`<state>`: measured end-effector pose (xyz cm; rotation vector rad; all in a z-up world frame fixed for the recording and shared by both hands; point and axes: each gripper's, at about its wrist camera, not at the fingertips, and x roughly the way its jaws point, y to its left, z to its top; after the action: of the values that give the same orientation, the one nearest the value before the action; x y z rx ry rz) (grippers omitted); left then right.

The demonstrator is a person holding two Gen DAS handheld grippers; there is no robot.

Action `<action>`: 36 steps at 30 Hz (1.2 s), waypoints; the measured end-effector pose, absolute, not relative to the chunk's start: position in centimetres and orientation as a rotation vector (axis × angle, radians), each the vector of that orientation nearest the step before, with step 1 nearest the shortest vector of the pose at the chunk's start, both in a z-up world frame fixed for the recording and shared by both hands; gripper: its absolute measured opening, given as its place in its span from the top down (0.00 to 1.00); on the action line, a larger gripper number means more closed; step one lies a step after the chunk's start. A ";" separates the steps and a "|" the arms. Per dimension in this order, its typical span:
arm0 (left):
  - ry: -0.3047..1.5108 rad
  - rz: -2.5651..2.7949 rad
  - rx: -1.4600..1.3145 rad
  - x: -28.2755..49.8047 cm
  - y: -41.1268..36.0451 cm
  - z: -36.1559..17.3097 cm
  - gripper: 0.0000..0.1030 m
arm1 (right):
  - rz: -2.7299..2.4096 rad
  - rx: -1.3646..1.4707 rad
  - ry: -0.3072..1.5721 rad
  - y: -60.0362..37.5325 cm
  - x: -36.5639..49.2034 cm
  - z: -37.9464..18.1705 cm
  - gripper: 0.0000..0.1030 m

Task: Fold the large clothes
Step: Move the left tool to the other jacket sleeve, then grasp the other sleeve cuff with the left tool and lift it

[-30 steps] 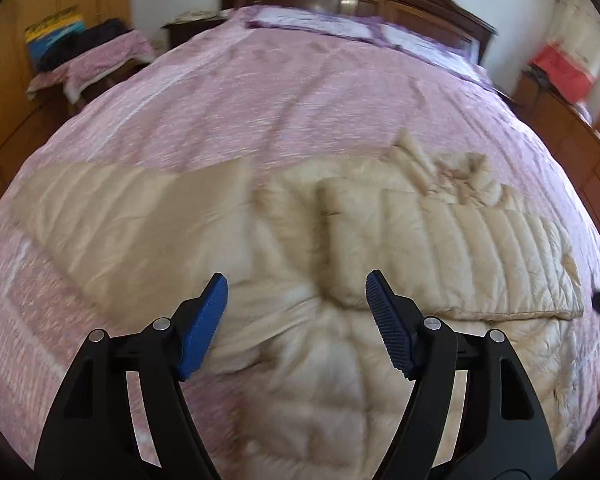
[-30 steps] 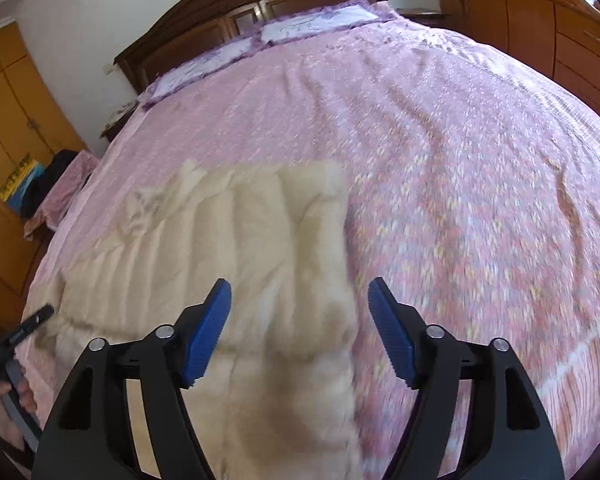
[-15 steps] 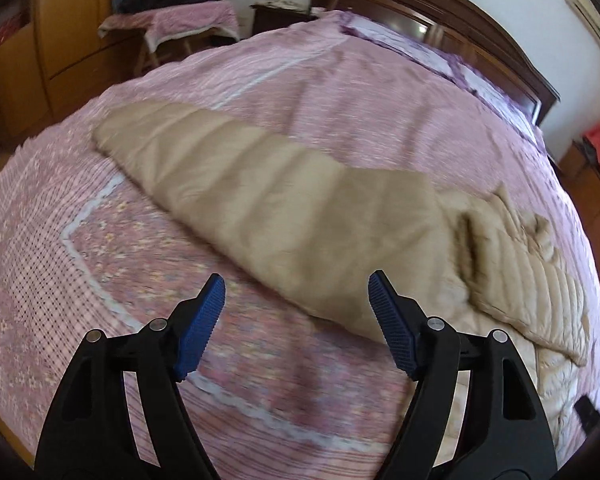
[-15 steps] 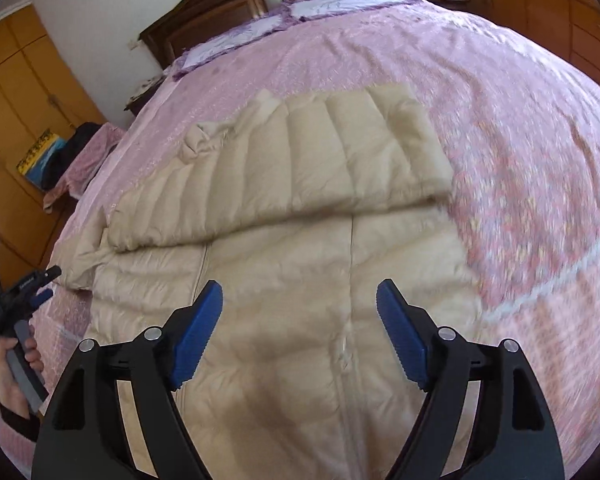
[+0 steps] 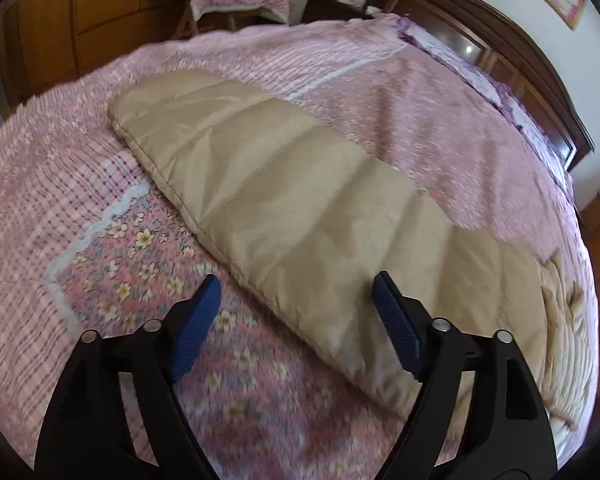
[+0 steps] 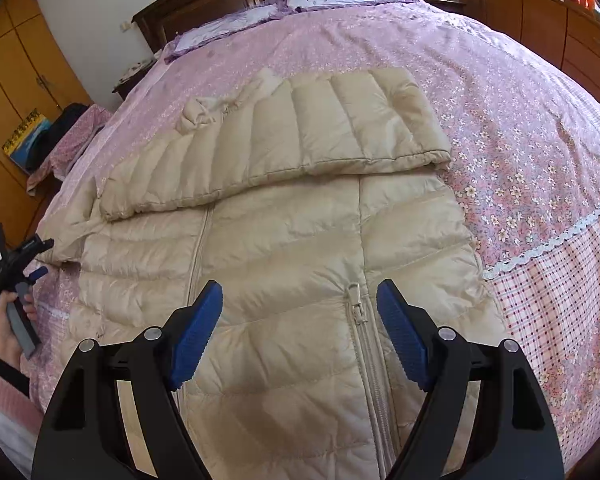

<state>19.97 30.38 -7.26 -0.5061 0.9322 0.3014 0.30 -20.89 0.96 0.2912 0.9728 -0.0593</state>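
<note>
Beige quilted jacket (image 6: 284,264), partly folded, on pink bedspread (image 6: 520,92).

Spread front-up across centre frame of right view; one sleeve (image 6: 300,136) already folded across chest, upper centre. Other sleeve (image 5: 292,208) lying outstretched, diagonal through left view; not yet folded, body folds outstanding too. Left gripper (image 5: 296,328) wide apart above sleeve edge, gripping nothing. Right gripper (image 6: 300,332) likewise wide, empty, over zip (image 6: 356,304).
</note>
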 end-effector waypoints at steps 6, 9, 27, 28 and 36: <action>0.932 0.311 -0.562 21.1 31.1 -8.6 0.18 | -0.080 0.290 1.001 -20.9 0.6 -0.1 0.25; 0.944 0.333 -0.458 22.1 29.9 -8.8 0.18 | -0.087 0.295 1.012 -20.8 0.7 -0.8 0.25; 0.798 0.224 -0.309 16.4 28.2 -2.7 0.93 | -0.047 0.266 0.987 -21.1 0.8 0.1 0.17; 0.780 0.222 -0.304 15.6 28.2 -1.9 0.93 | -0.044 0.265 0.985 -21.1 0.8 0.2 0.16; 0.665 0.173 -0.266 11.8 26.7 4.4 0.93 | -0.009 0.263 0.967 -20.5 -0.1 0.7 0.09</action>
<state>11.78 26.74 4.38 -0.2664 0.6647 0.1727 -0.08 -20.50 0.71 0.2630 0.9674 -0.0091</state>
